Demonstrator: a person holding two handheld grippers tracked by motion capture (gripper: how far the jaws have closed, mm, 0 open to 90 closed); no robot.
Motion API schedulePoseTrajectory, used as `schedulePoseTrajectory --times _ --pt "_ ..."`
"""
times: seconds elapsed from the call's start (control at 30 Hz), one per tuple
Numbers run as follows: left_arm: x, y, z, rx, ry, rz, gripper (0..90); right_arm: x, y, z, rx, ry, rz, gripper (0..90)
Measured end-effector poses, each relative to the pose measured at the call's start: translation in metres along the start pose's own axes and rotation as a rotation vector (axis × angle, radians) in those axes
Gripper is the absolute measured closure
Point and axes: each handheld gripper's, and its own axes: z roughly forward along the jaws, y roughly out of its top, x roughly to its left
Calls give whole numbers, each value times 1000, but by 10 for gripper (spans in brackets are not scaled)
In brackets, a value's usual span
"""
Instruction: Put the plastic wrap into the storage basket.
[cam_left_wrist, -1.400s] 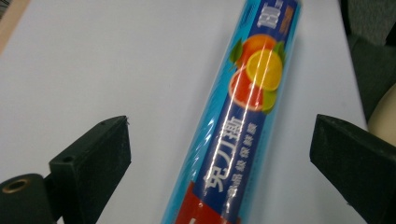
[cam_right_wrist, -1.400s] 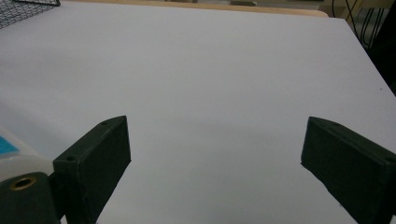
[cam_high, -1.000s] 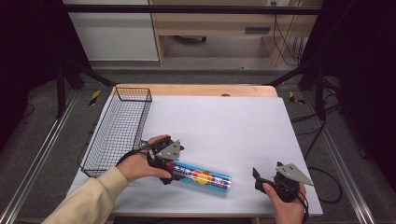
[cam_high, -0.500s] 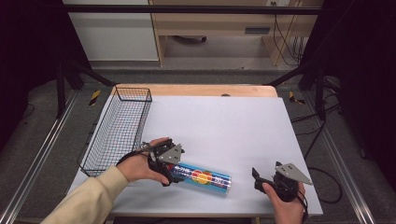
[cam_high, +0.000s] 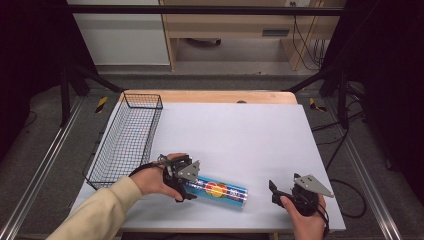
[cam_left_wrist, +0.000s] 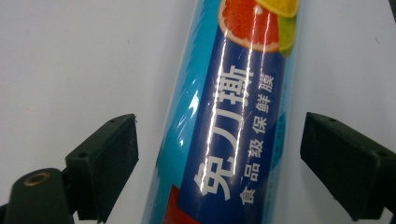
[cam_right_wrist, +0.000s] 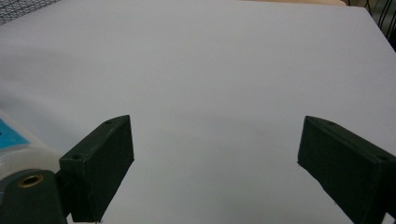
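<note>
A blue roll of cling film (cam_high: 220, 192) with a citrus picture lies near the table's front edge. My left gripper (cam_high: 189, 186) is over the roll's left end. In the left gripper view the roll (cam_left_wrist: 233, 116) runs up between my left gripper's (cam_left_wrist: 219, 123) jaws. A strip of white table shows on each side, so the pads are clear of it. These jaws have just been closing in on the roll. My right gripper (cam_high: 274, 190) rests at the front right. In its own view my right gripper (cam_right_wrist: 215, 123) is open, with the roll's end (cam_right_wrist: 14, 144) far left.
A black wire basket (cam_high: 142, 95) stands along the table's left side. The white table top (cam_high: 235, 135) stretches behind the roll. A wooden strip (cam_high: 215, 96) edges the far side. Rails and cables run on the floor around the table.
My left hand has shifted slightly toward the front edge, settling its gripper lower over the roll's left end. The roll and the right hand have stayed put.
</note>
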Motion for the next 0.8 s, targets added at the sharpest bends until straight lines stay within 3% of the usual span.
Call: schedulePoseTrajectory --times 0.43,0.8 --pt "2 0 6 58 -28 15 196 1 0 0 6 5 -2 116" --pt "4 1 10 68 -34 12 245 1 0 0 7 7 -6 122"
